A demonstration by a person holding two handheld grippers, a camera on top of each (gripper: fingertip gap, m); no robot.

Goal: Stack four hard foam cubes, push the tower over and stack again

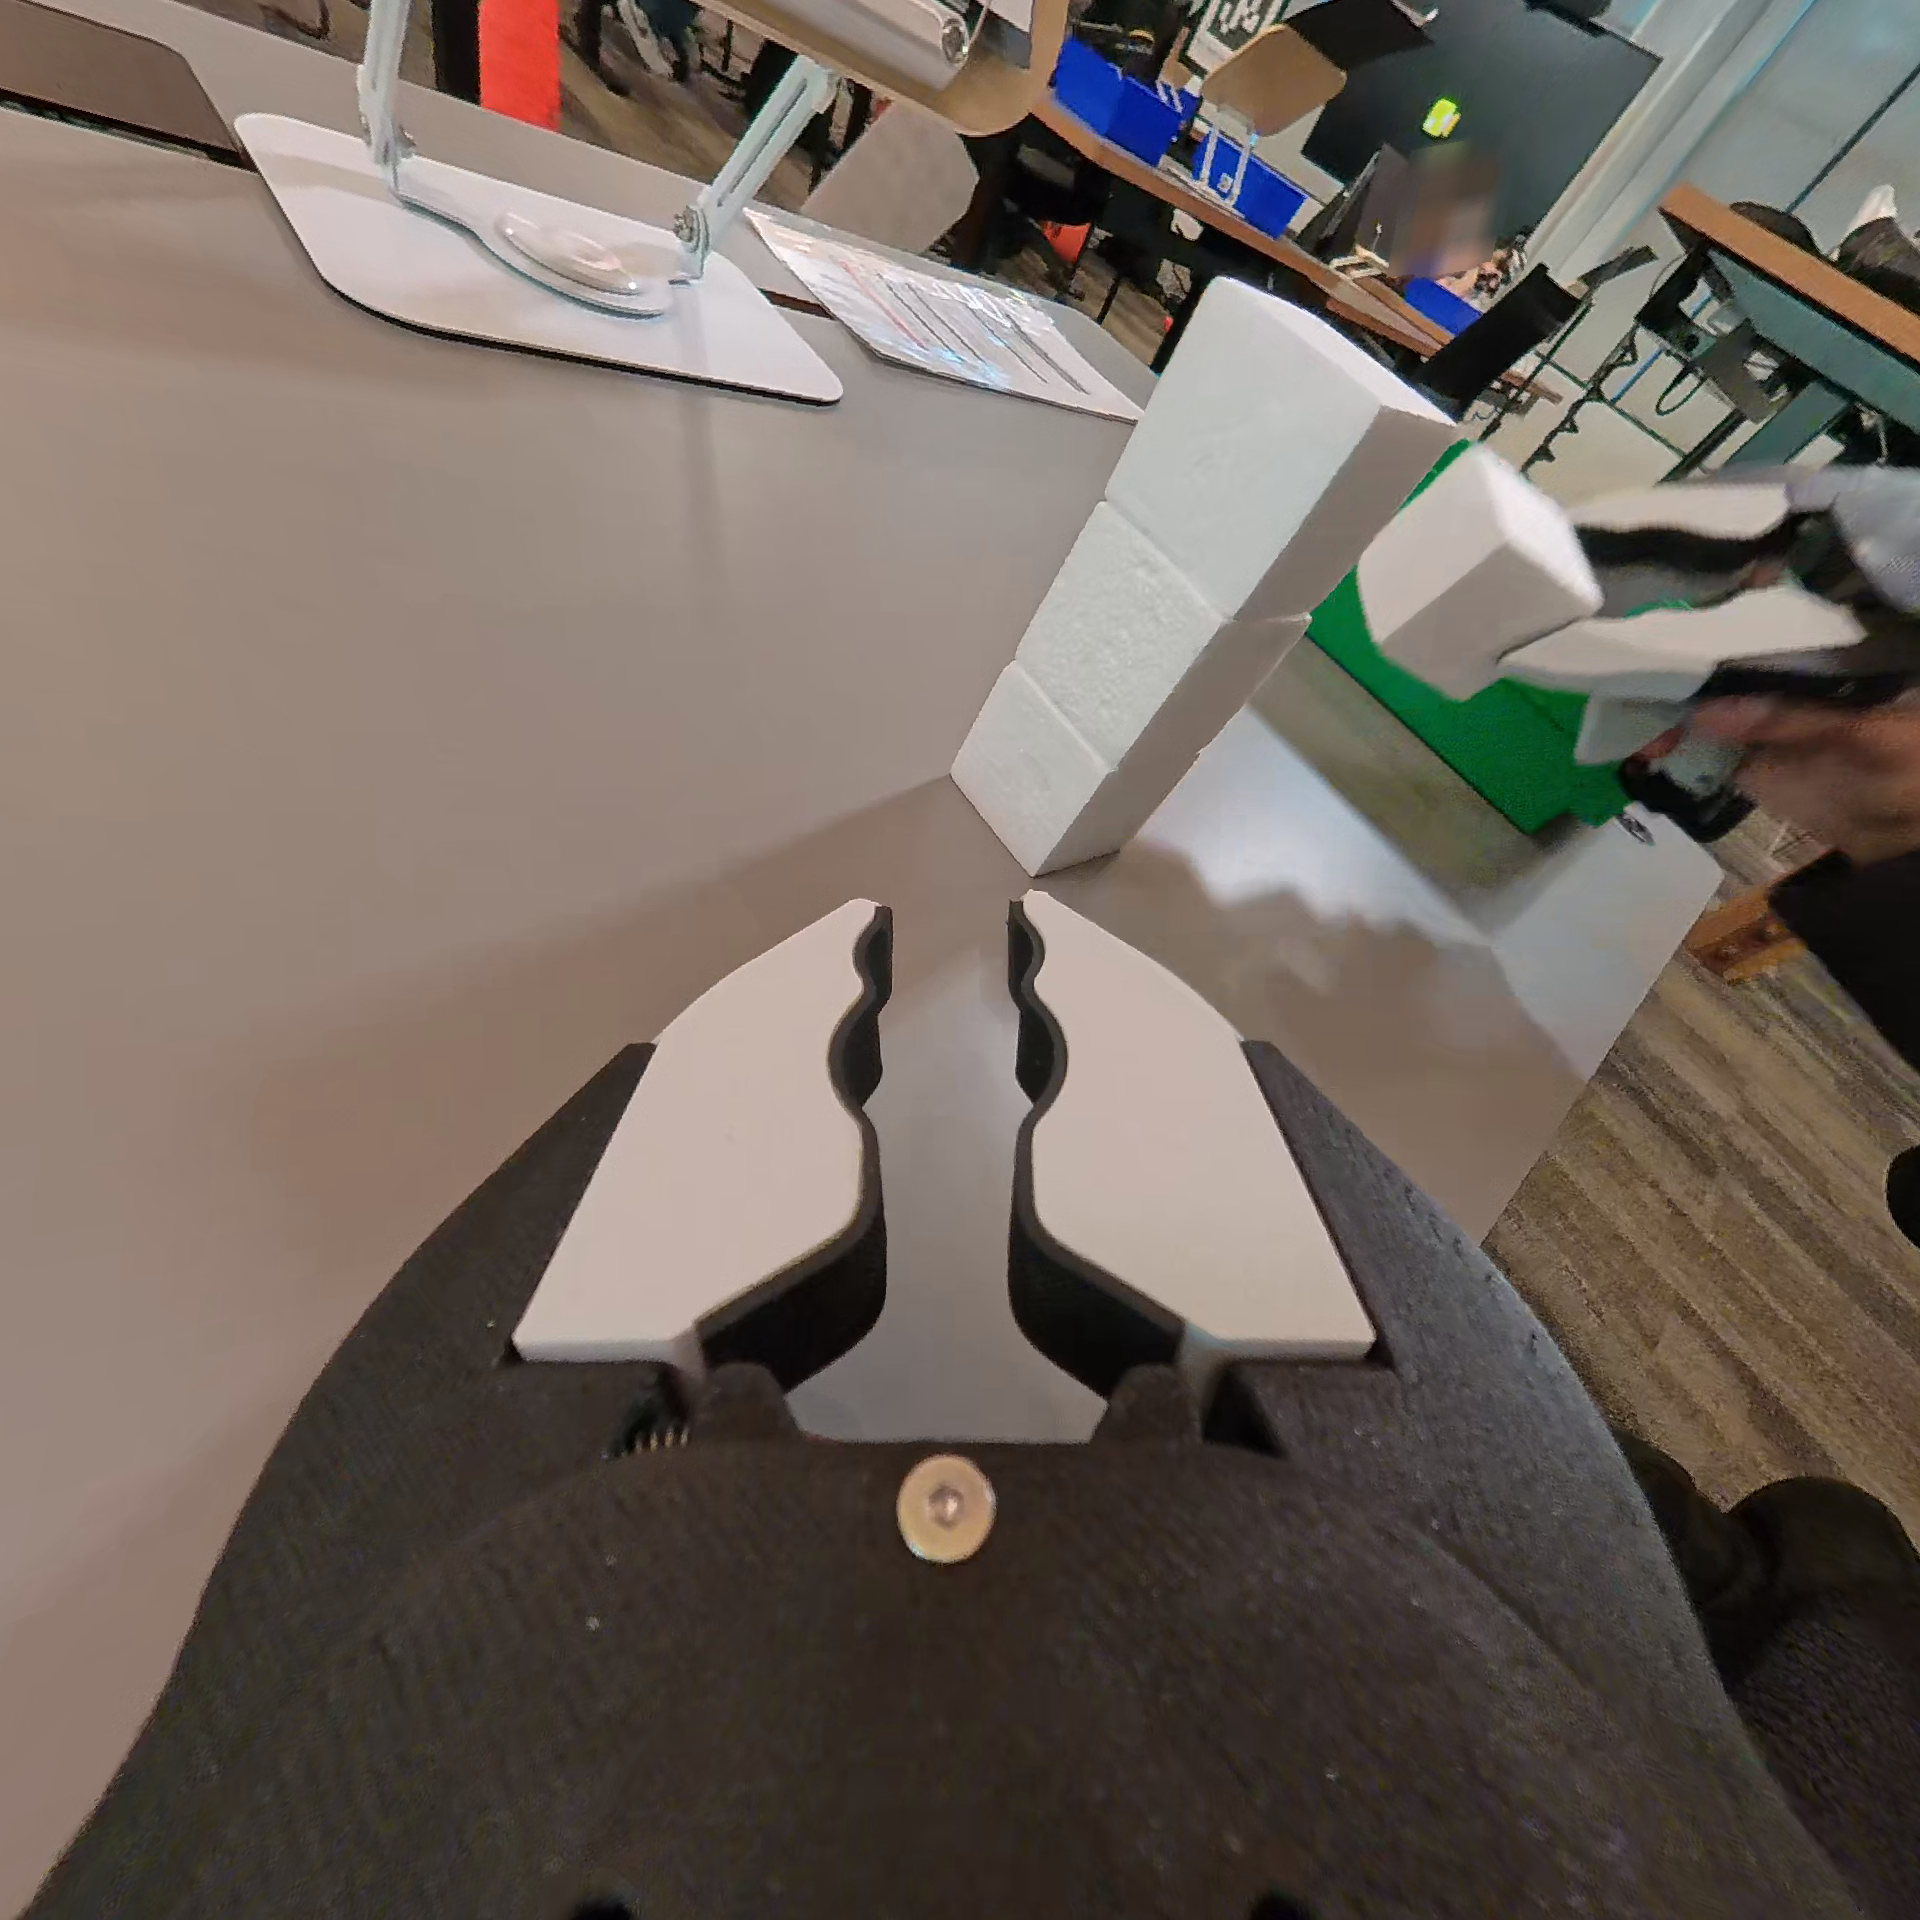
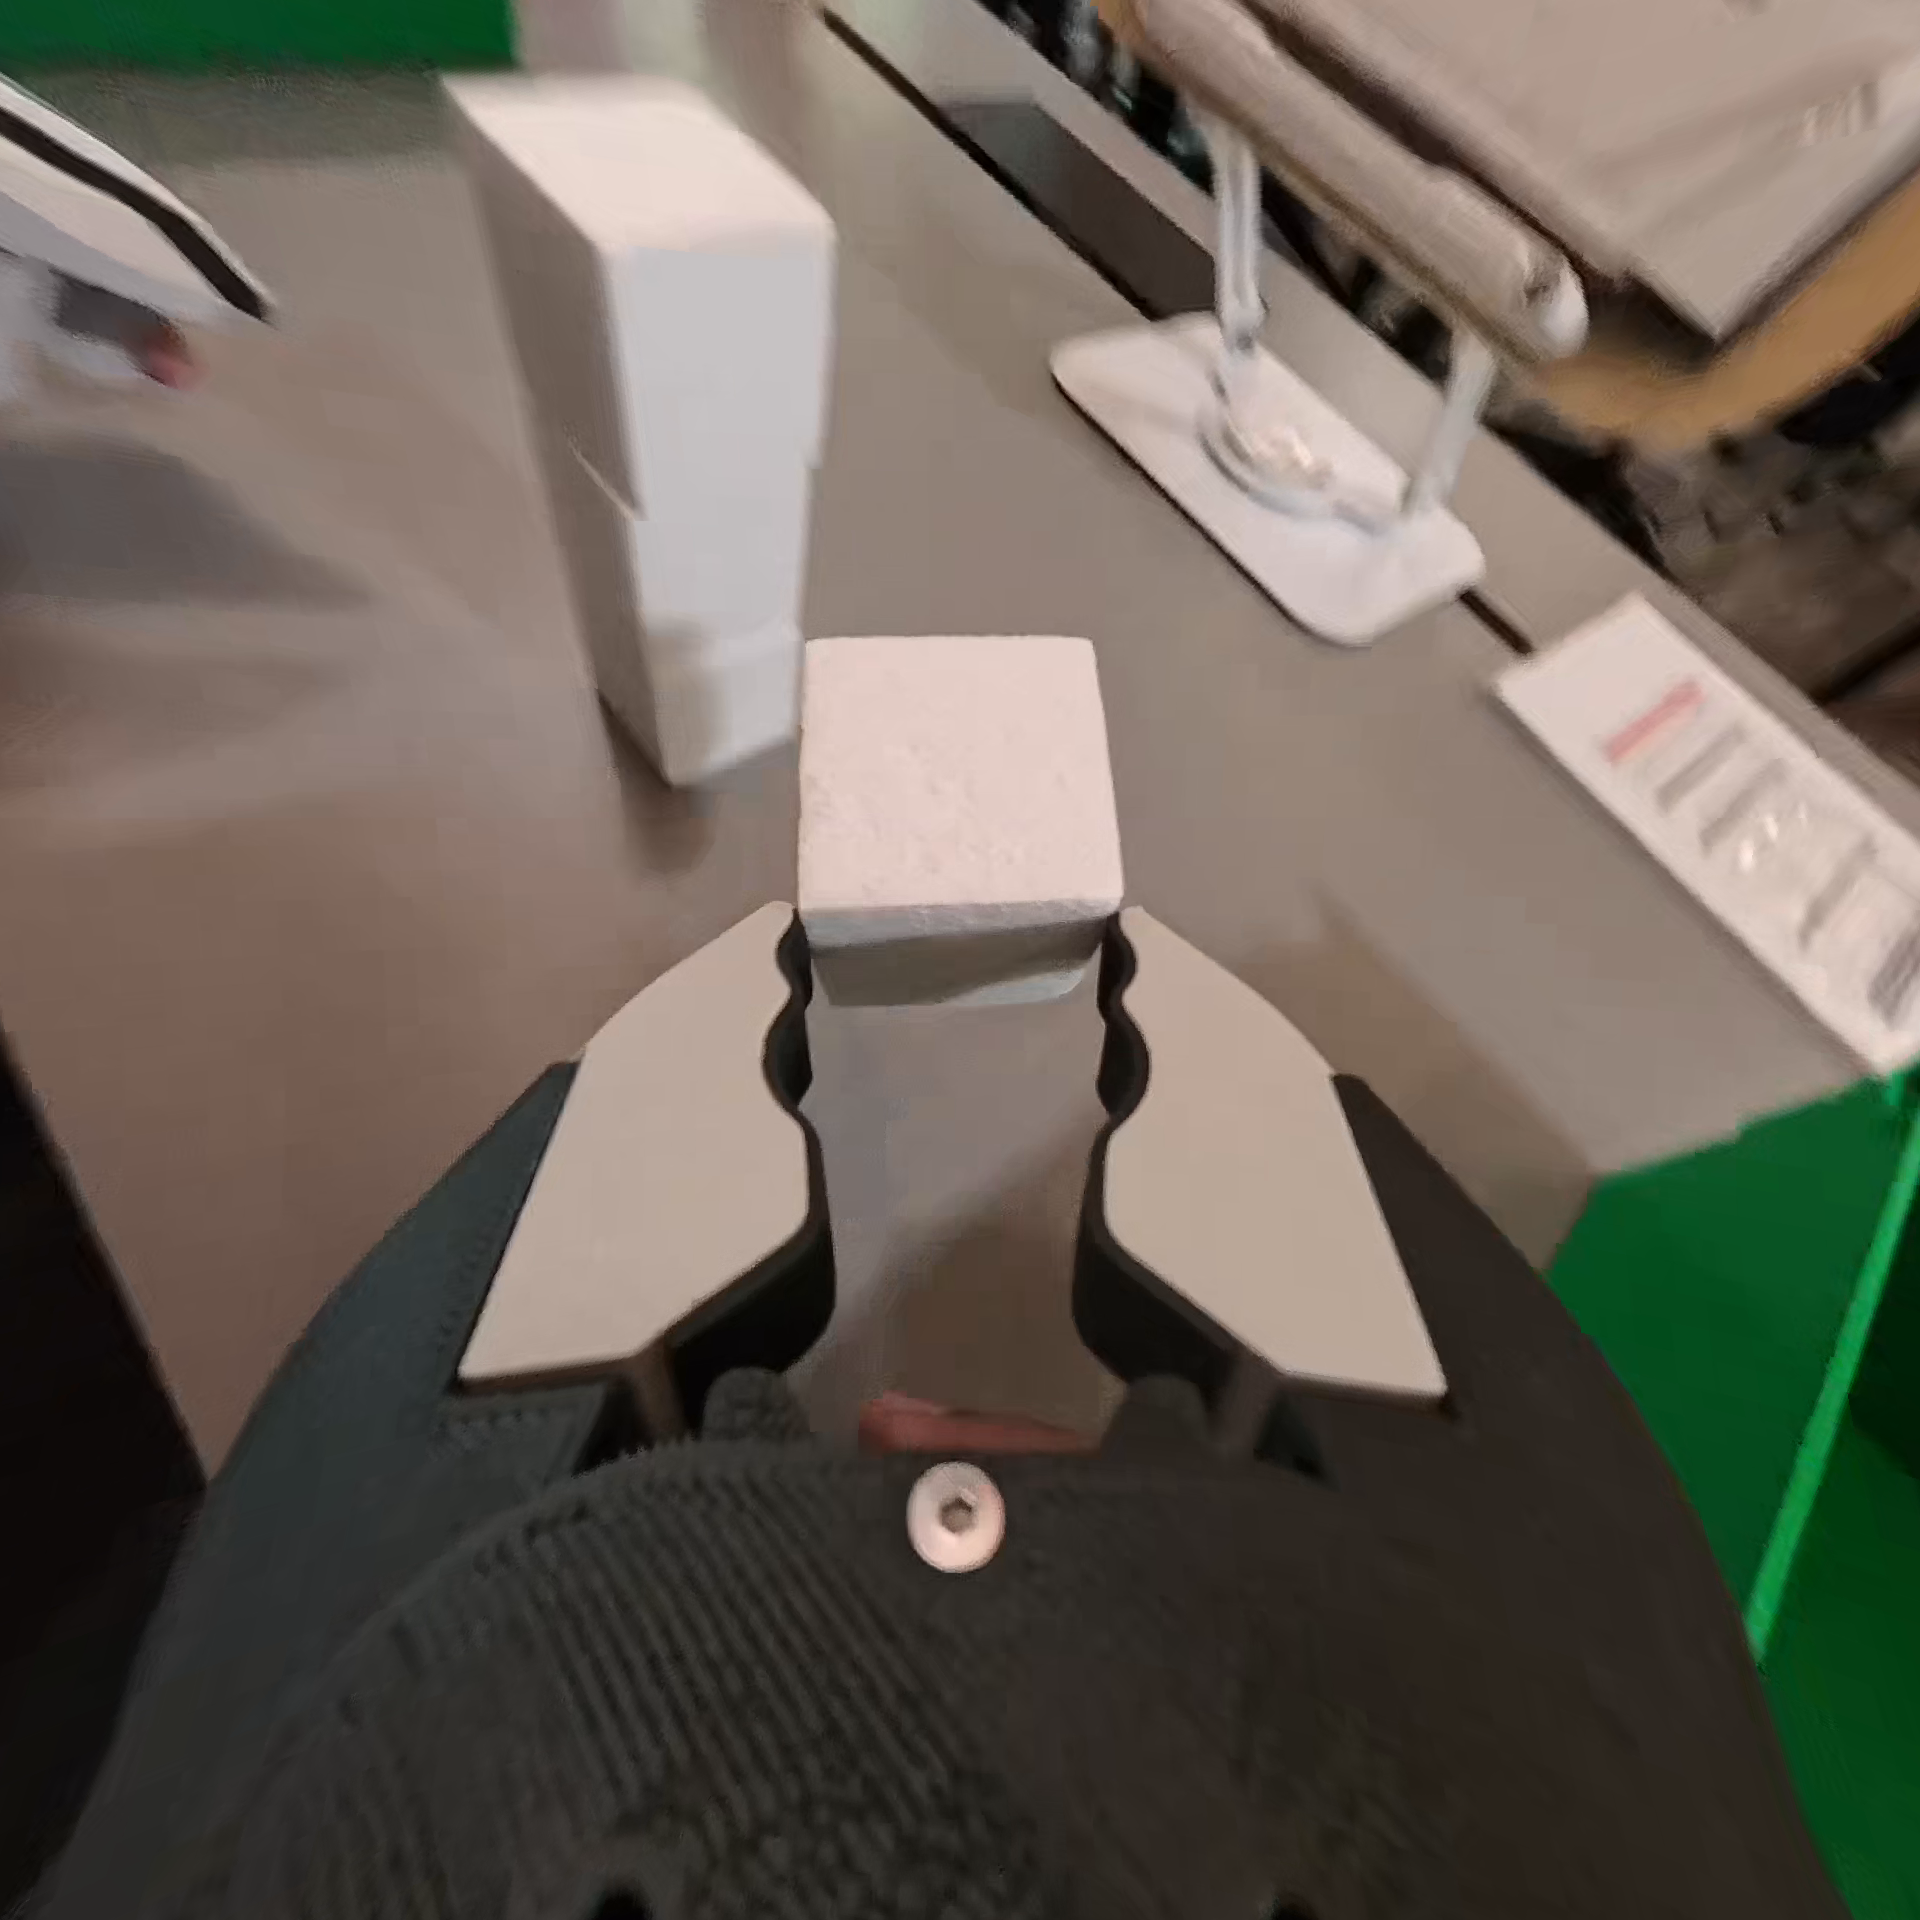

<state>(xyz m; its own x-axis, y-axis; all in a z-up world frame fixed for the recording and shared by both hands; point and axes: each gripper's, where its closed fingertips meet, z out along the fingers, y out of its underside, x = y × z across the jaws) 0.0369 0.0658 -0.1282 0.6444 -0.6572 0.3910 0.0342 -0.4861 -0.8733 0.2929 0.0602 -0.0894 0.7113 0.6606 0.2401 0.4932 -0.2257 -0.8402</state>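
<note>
A stack of three white foam blocks [image 1: 1174,603] stands upright on the grey table [image 1: 468,675]; it also shows in the right wrist view [image 2: 686,416]. My right gripper [image 2: 951,930] is shut on a fourth white foam cube [image 2: 951,790] and holds it in the air, to the right of the stack and near its top. In the left wrist view the right gripper [image 1: 1558,613] and its cube [image 1: 1475,571] show at the right. My left gripper [image 1: 948,912] is open and empty, low over the table, short of the stack's base. It also shows at the left edge of the right wrist view [image 2: 135,239].
A white stand on a flat base plate [image 1: 540,281] sits at the back of the table, also in the right wrist view [image 2: 1278,468]. A laminated sheet [image 1: 935,322] lies beside it. A green box [image 1: 1486,727] stands past the table edge. Other desks and a person are behind. Spacing between my two grippers at the tips: around 25 cm. The flat base plate [image 1: 540,281] is about equally far from each gripper, around 40 cm.
</note>
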